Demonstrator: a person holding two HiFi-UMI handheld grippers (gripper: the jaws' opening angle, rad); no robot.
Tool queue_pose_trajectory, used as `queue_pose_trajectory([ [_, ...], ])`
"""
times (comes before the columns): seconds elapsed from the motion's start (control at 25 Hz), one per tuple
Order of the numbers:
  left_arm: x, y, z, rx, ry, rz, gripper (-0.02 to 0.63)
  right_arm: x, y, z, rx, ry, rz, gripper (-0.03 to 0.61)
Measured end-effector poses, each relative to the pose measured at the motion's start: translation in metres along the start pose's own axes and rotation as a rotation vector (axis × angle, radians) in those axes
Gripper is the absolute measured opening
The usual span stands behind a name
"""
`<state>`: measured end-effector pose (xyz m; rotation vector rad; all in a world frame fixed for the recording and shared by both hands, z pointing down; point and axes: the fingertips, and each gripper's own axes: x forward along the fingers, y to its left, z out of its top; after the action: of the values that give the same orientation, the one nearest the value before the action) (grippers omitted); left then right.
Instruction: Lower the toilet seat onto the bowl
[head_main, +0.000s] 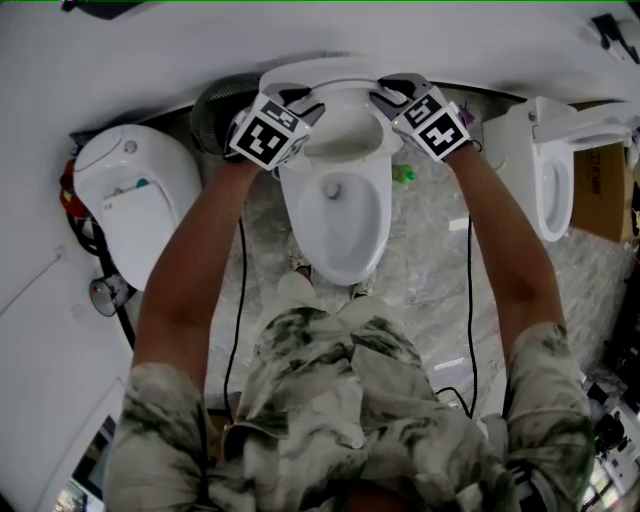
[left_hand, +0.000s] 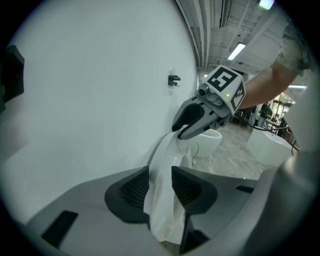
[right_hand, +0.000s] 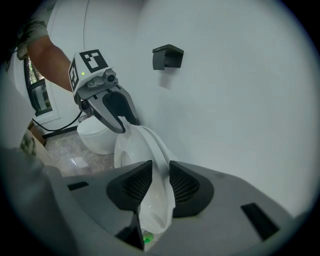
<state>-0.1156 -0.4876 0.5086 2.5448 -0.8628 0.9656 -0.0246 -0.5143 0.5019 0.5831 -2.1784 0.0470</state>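
A white toilet bowl (head_main: 335, 215) stands against the wall in the head view. Its seat (head_main: 343, 138) is tilted up over the back of the bowl, with the lid (head_main: 320, 72) behind it. My left gripper (head_main: 303, 115) is at the seat's left edge and my right gripper (head_main: 385, 103) at its right edge. In the left gripper view the white seat (left_hand: 167, 150) fills the gap of the left gripper (left_hand: 161, 182), touching both pads. In the right gripper view the seat ring (right_hand: 145, 145) sits likewise between the pads of the right gripper (right_hand: 160, 182).
Another white toilet (head_main: 135, 195) stands to the left and a third (head_main: 550, 170) to the right. A dark bin (head_main: 222, 105) sits behind the left gripper. A green object (head_main: 403, 173) lies on the marble floor. A black bracket (right_hand: 167, 55) is on the wall.
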Motion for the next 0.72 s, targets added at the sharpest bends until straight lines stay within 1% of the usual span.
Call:
queue_pose_trajectory([
  [0.08,0.0018,0.0034,-0.0011,-0.006,0.001,0.017,0.139,0.0005,-0.0019,0.0000,0.004,-0.007,-0.005,0.115],
  [0.28,0.0034,0.0087,-0.0003,-0.007,0.000,0.069,0.087,-0.0008,-0.0037,-0.0012,0.005,-0.021,-0.011,0.112],
  [0.52,0.0029,0.0081,-0.0024,-0.021,-0.007,0.081,0.086,-0.0011,-0.0020,-0.0015,0.021,-0.031,-0.013,0.109],
  [0.72,-0.0016,0.0044,-0.0028,-0.025,-0.010,0.091,0.084,-0.0063,0.0026,-0.0004,0.013,-0.034,-0.001,0.104],
])
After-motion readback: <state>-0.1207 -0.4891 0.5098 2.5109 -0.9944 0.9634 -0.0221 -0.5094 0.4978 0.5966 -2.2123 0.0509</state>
